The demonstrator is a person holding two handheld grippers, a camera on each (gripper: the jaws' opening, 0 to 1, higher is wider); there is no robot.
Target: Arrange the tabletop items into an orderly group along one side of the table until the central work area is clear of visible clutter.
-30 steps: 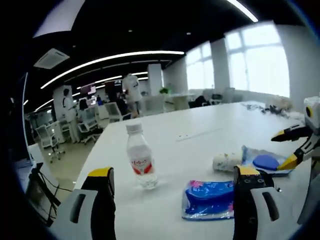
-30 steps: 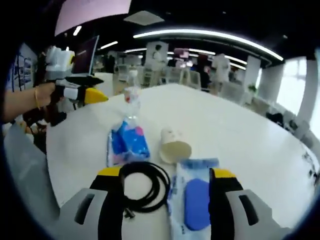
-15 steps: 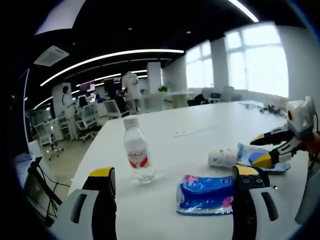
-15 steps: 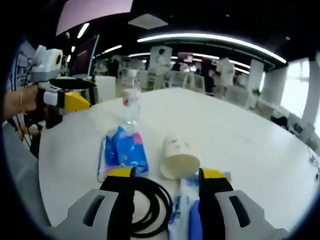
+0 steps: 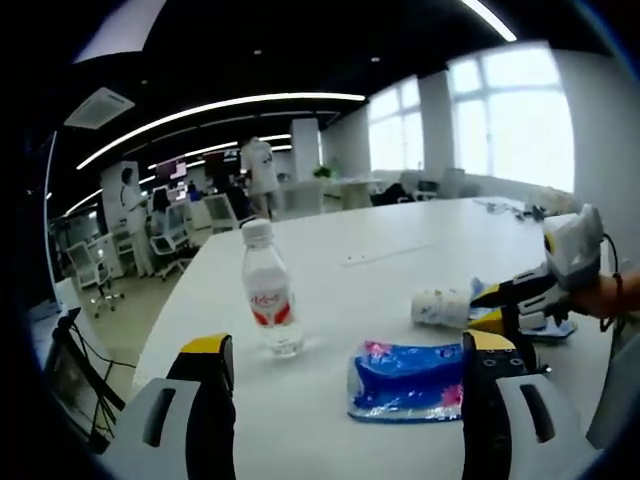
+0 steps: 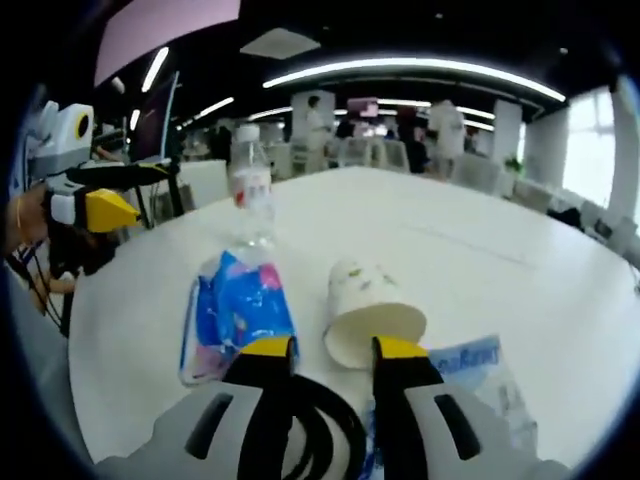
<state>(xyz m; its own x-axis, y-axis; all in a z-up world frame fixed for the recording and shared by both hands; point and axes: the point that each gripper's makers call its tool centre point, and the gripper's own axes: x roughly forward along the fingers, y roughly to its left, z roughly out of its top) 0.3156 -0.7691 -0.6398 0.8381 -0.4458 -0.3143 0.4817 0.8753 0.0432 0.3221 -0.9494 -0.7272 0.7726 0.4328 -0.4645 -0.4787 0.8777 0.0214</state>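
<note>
Four loose items sit on the white bench (image 5: pixel 400 260), and each calls for its own hold.

Farthest left in the left gripper view stands the clear plastic water bottle with a white cap and red label (image 5: pixel 267 303), upright and apart from the rest. It looks nearly full, so probably weighty; its smooth round wall may slip, so the labelled middle is the safest place to clamp. Just right of it lies the flat blue soft-plastic tissue pack with pink print (image 5: pixel 408 380), light and squashy, best pinched across one short edge. Beyond that, the white paper cup (image 5: pixel 440 308) lies on its side; it will roll and crush easily, so a gentle hold across the rim or body suits it. At the far right a second clear-and-blue flat packet (image 5: pixel 545 322) is partly hidden behind the right gripper (image 5: pixel 494 308).

The left gripper (image 5: pixel 342 352) hovers with jaws spread wide and nothing between them.

In the right gripper view, the right gripper (image 6: pixel 321 349) points at the cup's open mouth, jaws narrowed to a small gap and not clamping anything. A coiled black cable (image 6: pixel 325 430), floppy and likely to unravel, lies beneath it.
</note>
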